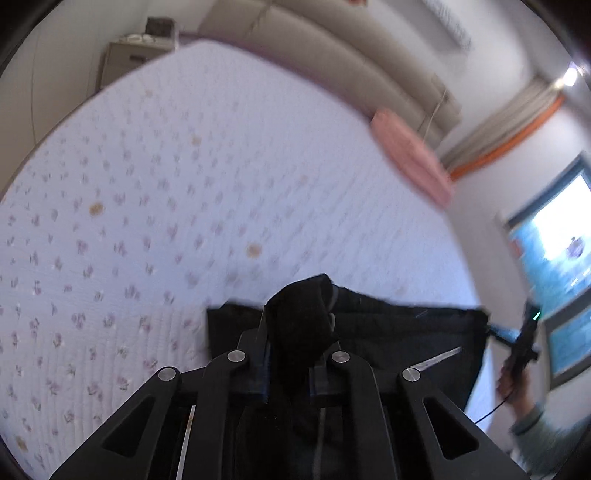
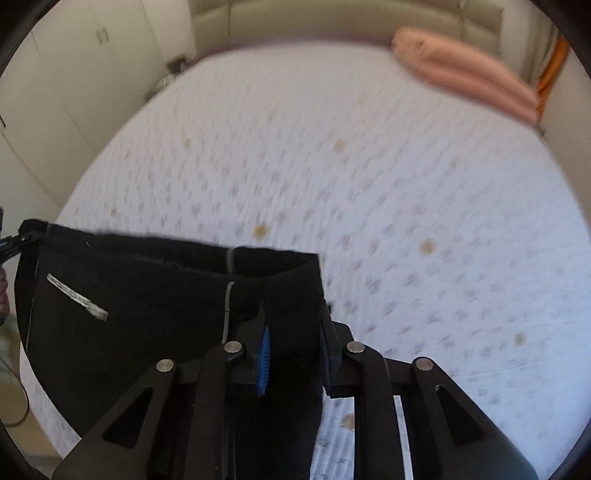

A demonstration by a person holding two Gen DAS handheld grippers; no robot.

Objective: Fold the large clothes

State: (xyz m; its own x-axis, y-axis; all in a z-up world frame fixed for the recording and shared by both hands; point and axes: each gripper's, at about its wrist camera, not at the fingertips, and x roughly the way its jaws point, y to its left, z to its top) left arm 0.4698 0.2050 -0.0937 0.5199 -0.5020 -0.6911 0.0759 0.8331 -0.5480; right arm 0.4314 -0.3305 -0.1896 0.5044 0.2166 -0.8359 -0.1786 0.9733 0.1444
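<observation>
Nearest to us, our left gripper [image 1: 295,354] has its fingers [image 1: 255,343] closed on a bunched corner of the black garment [image 1: 406,332], and our right gripper [image 2: 293,354] has its fingers [image 2: 264,354] clamped on the opposite corner of the same top edge, so the cloth sits between each pair and hangs stretched between the two. A silver zip pocket [image 2: 77,297] shows on its front. Beyond it lies the bed [image 1: 221,166] with its white flowered cover, and at the far side a pink pillow [image 2: 469,74] rests against the beige headboard [image 2: 332,18].
</observation>
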